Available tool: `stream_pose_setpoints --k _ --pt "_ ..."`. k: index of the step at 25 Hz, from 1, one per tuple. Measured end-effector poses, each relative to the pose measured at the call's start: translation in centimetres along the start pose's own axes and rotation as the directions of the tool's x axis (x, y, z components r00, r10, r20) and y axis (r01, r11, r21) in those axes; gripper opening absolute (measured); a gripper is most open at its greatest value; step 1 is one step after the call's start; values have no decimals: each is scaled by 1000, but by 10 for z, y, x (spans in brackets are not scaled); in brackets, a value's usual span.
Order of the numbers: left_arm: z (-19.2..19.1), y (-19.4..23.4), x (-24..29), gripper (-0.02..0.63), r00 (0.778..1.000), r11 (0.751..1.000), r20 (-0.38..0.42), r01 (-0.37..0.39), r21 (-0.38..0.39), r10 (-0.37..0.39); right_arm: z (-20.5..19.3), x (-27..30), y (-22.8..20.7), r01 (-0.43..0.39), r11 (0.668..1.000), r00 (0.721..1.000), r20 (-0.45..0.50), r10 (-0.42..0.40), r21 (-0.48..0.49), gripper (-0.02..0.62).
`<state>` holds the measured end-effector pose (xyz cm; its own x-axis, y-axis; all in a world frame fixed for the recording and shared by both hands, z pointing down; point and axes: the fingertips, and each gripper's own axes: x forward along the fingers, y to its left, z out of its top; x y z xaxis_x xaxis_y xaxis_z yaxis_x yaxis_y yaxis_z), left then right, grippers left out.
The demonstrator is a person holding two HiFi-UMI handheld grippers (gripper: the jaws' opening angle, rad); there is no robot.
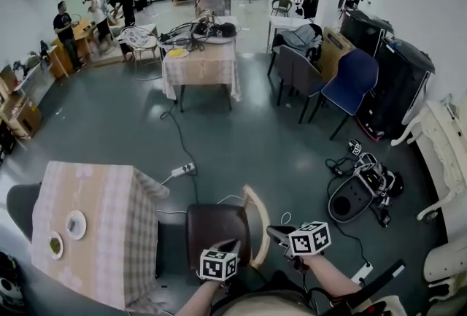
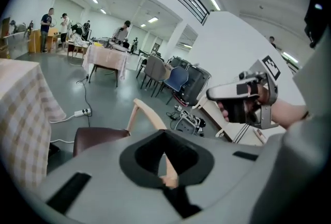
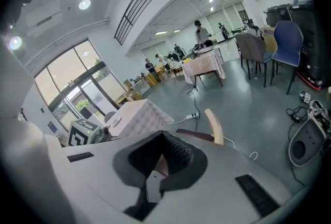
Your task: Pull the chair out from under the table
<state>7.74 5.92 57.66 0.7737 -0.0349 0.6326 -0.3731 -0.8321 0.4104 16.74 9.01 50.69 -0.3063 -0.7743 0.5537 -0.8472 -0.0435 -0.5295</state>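
The chair (image 1: 217,225) is standing just beside the checked-cloth table (image 1: 109,256), its brown seat showing and its curved wooden back turned toward the person. Both grippers are hovering near that back. The left gripper (image 1: 228,244) and the right gripper (image 1: 275,233) are each pinching their jaws together, gripping nothing.
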Motion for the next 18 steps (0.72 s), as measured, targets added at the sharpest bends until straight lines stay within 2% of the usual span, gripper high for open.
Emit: stream_pose_setpoints --k 5,8,13,18 --pt "28 -41 2 6 998 999 33 49 -20 -48 -4 -3 9 -91 994 996 -22 90 -57 9" --pt "41 -68 -3 6 996 999 77 35 2 -35 -5 -21 8 -126 988 992 -18 124 -93 9" --pt "49 -105 4 6 995 996 97 -6 91 -2 -4 -59 -13 -186 982 982 32 187 -30 9" --pt "62 -129 6 6 987 993 147 -72 92 58 -6 -93 -46 -161 987 985 66 159 23 9"
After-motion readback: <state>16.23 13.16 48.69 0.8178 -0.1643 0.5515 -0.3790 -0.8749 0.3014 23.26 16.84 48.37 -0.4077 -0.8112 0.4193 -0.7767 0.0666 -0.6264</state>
